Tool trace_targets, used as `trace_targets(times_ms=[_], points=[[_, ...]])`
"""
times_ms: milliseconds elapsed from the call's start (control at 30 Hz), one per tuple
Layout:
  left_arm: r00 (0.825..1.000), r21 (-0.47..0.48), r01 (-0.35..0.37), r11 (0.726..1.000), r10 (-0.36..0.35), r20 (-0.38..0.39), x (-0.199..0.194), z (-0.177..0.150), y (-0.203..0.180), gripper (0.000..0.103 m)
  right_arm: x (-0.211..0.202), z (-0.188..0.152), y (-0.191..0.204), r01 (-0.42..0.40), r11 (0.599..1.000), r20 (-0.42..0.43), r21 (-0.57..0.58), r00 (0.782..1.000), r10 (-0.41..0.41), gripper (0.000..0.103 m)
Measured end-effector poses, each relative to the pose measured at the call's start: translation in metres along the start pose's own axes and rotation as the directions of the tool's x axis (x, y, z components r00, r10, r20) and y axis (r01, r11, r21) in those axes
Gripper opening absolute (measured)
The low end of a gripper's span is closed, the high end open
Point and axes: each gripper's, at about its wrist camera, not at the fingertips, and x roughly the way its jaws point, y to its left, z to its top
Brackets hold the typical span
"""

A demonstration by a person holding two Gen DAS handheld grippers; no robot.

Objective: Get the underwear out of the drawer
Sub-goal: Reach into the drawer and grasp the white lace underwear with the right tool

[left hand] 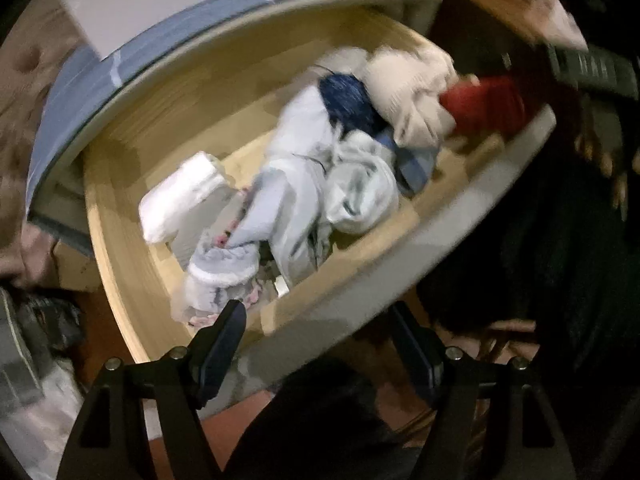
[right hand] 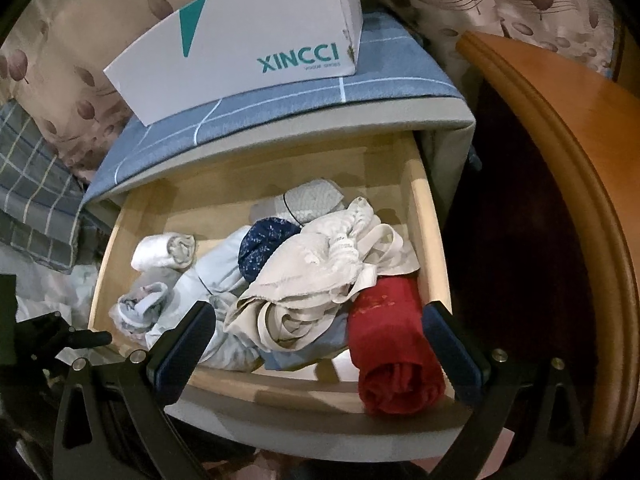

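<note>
White box (right hand: 248, 40) reads "XINCCI" above the open drawer (right hand: 430, 216).

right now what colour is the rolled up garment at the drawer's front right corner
Red. The rolled cloth garment shows best in the right wrist view.

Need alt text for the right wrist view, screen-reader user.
An open wooden drawer holds rolled and crumpled underwear: a red roll at the front right, beige lace pieces in the middle, pale blue items to the left. The right gripper hangs open above the drawer's front, empty. A white XINCCI box sits on the cabinet top.
</note>
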Motion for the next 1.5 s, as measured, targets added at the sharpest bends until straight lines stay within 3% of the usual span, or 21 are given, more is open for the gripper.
trace_targets(times_ms=[233,367,500,633,867,1100,1233,1367,1500], points=[[0.991,-0.086,0.083,0.993,-0.073,0.111,-0.027,-0.003,0.007,0.075,0.008,0.012,0.000,0.023,1.000,-0.066,-0.007,0.998,-0.023,0.102],[0.981,-0.160,0.122,0.980,-0.095,0.170,-0.047,-0.001,0.021,0.075,0.014,0.026,0.001,-0.007,1.000,-0.123,0.016,0.992,0.009,0.102],[0.974,-0.266,0.066,0.962,-0.005,0.225,-0.062,0.004,0.045,0.075,0.022,0.041,0.005,-0.033,0.999,-0.173,0.042,0.984,0.040,0.100],[0.971,-0.399,-0.032,0.916,0.124,0.206,-0.062,0.006,0.073,0.075,0.033,0.048,0.011,-0.029,0.999,-0.212,0.043,0.977,0.038,0.088],[0.974,-0.475,-0.103,0.874,0.185,0.129,-0.048,0.001,0.096,0.075,0.062,0.049,0.014,0.023,0.998,-0.292,0.057,0.956,-0.005,0.080],[0.982,-0.476,-0.116,0.872,0.172,0.076,-0.036,0.000,0.101,0.075,0.094,0.042,0.021,0.063,0.998,-0.350,0.022,0.936,-0.051,0.080],[0.988,-0.469,-0.089,0.879,0.137,0.070,-0.030,0.002,0.102,0.075,0.114,0.037,0.025,0.071,0.997,-0.386,0.003,0.920,-0.064,0.080],[0.994,-0.422,-0.054,0.905,0.087,0.061,-0.023,0.004,0.099,0.075,0.126,0.034,0.027,0.075,0.997,-0.399,-0.003,0.914,-0.070,0.079],[0.997,-0.370,-0.037,0.928,0.060,0.052,-0.018,0.004,0.091,0.075,0.132,0.029,0.028,0.053,0.999,-0.401,0.001,0.915,-0.048,0.068]])
